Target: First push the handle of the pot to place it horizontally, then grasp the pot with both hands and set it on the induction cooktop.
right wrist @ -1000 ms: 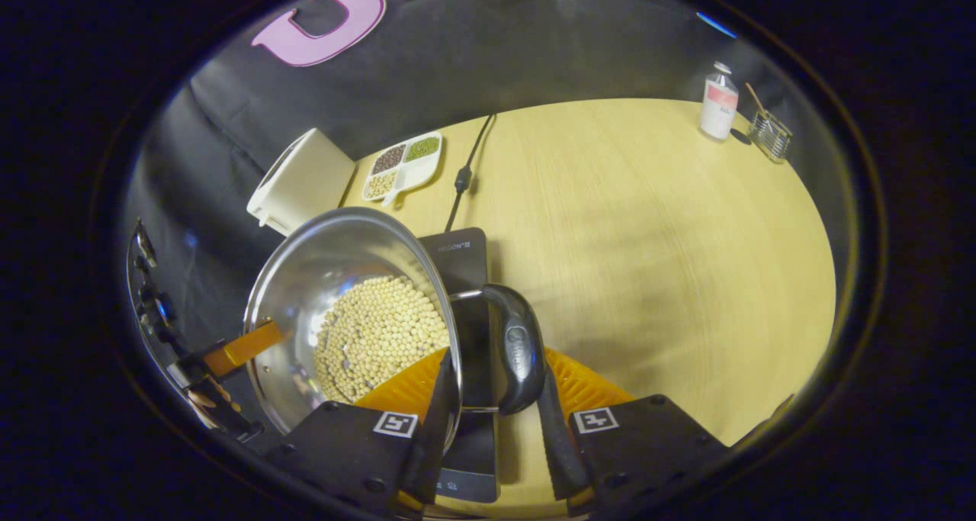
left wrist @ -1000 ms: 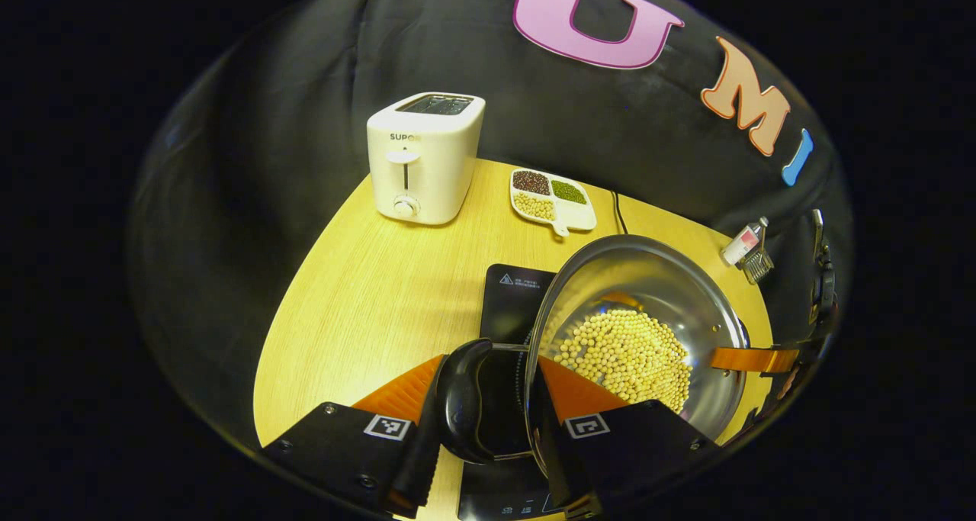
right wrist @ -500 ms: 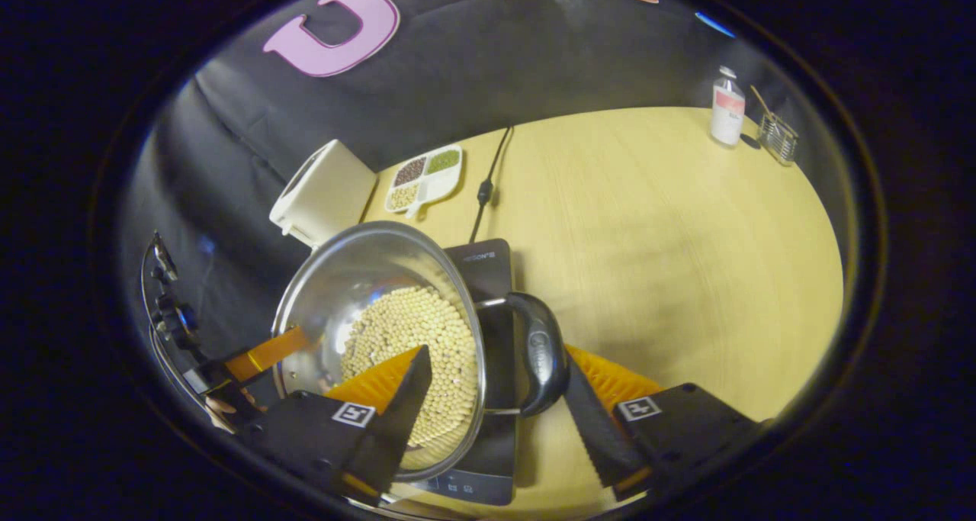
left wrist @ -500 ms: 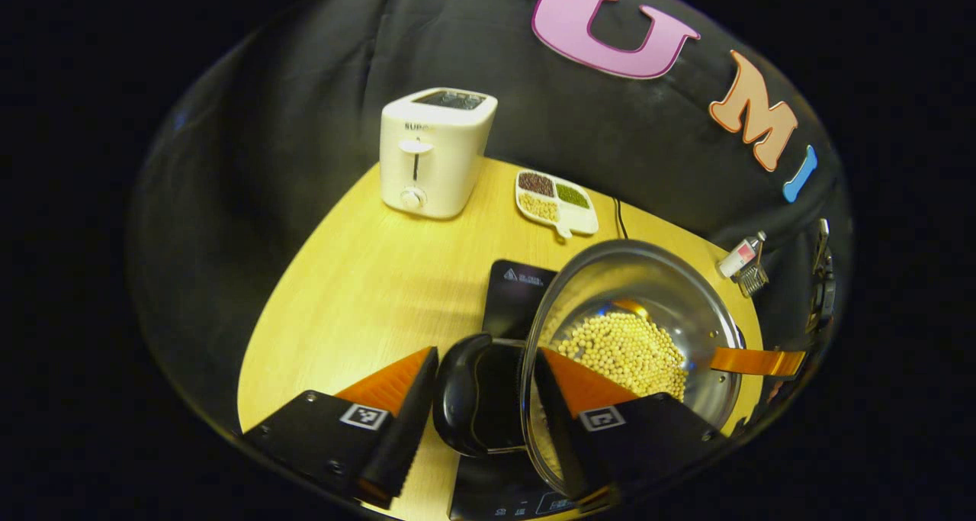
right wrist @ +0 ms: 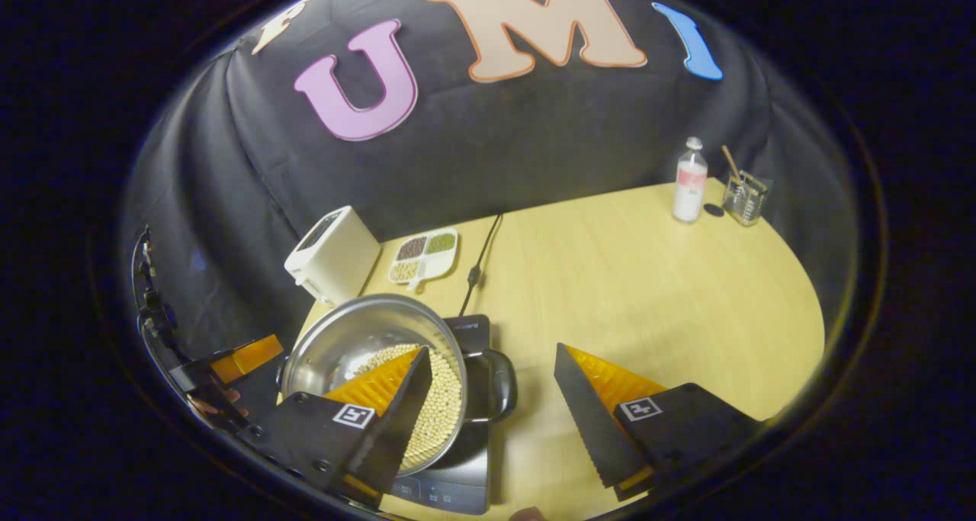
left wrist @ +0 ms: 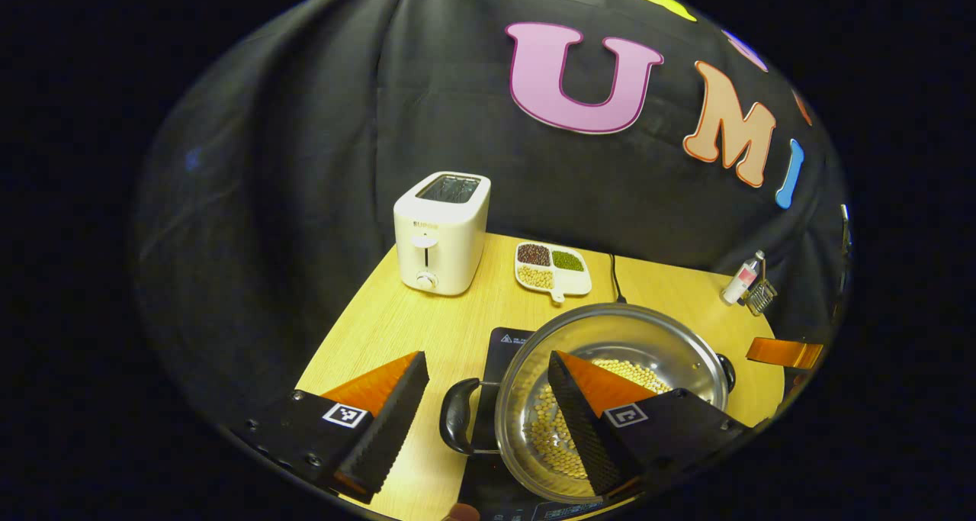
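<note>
On cooktop (right wrist: 457, 467): pot (right wrist: 343, 338), claws apart

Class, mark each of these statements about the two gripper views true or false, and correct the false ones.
1. The pot sits on the cooktop. True.
2. The pot is empty. False: it holds pale beans.
3. The left hand-held gripper is clamped on a pot handle. False: its jaws stand wide open, with the handle loose between them.
4. The right hand-held gripper is open. True.
5. The toaster stands at the back of the table, beside a divided dish. True.
6. The bottle lies on its side. False: it stands upright near the far edge.
</note>
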`<control>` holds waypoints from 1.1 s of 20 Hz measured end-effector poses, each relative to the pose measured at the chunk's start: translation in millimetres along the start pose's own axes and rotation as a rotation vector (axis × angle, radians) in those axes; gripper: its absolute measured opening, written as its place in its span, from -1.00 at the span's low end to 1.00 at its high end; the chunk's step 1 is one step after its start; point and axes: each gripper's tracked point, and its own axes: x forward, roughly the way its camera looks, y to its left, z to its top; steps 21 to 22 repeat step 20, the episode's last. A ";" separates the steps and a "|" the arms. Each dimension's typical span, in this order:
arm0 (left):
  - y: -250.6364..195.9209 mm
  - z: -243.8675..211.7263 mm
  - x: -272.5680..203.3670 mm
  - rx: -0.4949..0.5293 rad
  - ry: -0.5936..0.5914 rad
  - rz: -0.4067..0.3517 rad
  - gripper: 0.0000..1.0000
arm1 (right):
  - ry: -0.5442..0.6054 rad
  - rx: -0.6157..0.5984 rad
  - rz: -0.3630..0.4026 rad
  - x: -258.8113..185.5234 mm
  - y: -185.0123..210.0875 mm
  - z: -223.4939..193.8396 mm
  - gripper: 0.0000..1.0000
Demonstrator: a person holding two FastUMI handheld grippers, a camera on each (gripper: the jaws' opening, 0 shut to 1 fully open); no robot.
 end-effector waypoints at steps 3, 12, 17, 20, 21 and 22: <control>-18.2 19.9 -24.5 0.038 -0.068 -0.001 0.93 | -0.081 -0.046 -0.028 -26.6 -14.2 20.4 0.99; -80.3 65.3 -125.9 0.059 -0.237 0.061 0.92 | -0.308 -0.161 0.047 -133.5 -29.1 91.2 0.83; -119.3 91.8 -191.7 0.007 -0.381 0.143 0.92 | -0.407 -0.181 0.106 -187.9 -52.5 127.8 0.83; -145.3 98.9 -222.2 0.018 -0.454 0.175 0.93 | -0.438 -0.211 0.116 -218.0 -80.5 132.9 0.99; -145.3 98.9 -222.2 0.018 -0.454 0.175 0.93 | -0.438 -0.211 0.116 -218.0 -80.5 132.9 0.99; -145.3 98.9 -222.2 0.018 -0.454 0.175 0.93 | -0.438 -0.211 0.116 -218.0 -80.5 132.9 0.99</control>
